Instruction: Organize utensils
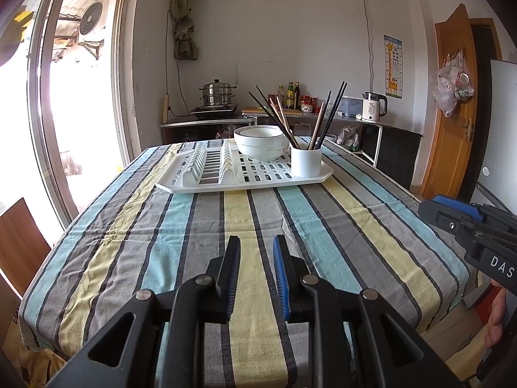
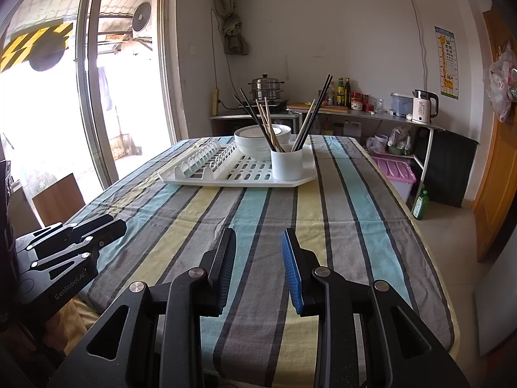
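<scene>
White plastic forms the rack (image 1: 181, 184) at the table's far side, where a cup (image 1: 306, 161) of splayed chopsticks (image 1: 281, 118) stands just beside a bowl (image 1: 261, 144). Both the left gripper (image 1: 257, 245) and right gripper (image 2: 258, 239) are held part-open and empty, well short of it. If the splayed sticks are knocked on approach, the cup may be tipped.
</scene>
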The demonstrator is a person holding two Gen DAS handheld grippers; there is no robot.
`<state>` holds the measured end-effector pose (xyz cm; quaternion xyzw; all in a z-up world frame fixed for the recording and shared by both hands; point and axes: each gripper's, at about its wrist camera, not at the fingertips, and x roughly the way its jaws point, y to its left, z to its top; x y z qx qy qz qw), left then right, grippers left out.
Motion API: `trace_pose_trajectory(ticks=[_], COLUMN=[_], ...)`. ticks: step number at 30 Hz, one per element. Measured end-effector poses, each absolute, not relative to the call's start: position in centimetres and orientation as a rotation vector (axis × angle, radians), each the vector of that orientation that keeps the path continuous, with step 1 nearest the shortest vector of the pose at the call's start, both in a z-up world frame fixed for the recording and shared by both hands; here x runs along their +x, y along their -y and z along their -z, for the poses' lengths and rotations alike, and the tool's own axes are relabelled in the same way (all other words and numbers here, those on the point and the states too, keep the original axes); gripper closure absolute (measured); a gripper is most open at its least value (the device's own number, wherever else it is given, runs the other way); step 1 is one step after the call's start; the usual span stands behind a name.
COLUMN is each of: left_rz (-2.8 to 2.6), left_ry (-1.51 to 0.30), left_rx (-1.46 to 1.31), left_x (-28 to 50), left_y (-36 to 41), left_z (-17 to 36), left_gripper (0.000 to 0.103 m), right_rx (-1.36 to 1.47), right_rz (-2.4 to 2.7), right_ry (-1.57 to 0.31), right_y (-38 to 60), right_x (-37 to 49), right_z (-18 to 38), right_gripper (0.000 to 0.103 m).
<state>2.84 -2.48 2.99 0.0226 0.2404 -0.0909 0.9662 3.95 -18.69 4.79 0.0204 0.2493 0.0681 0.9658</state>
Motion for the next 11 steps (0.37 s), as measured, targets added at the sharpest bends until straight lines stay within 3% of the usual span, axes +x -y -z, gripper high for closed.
trace_pose_trajectory(ticks=[11], left_rz=[0.181], left_ry=[-0.466], left_rx=[0.036], left_x=[2.75], left_y=[2.15], left_z=[-3.17], left_gripper=[0.081], right_rx=[0.04], right_rz=[-0.138], right_ry=[-0.506], right_y=[18.65], right_x=[4.01], right_z=[-4.81], right_gripper=[0.073])
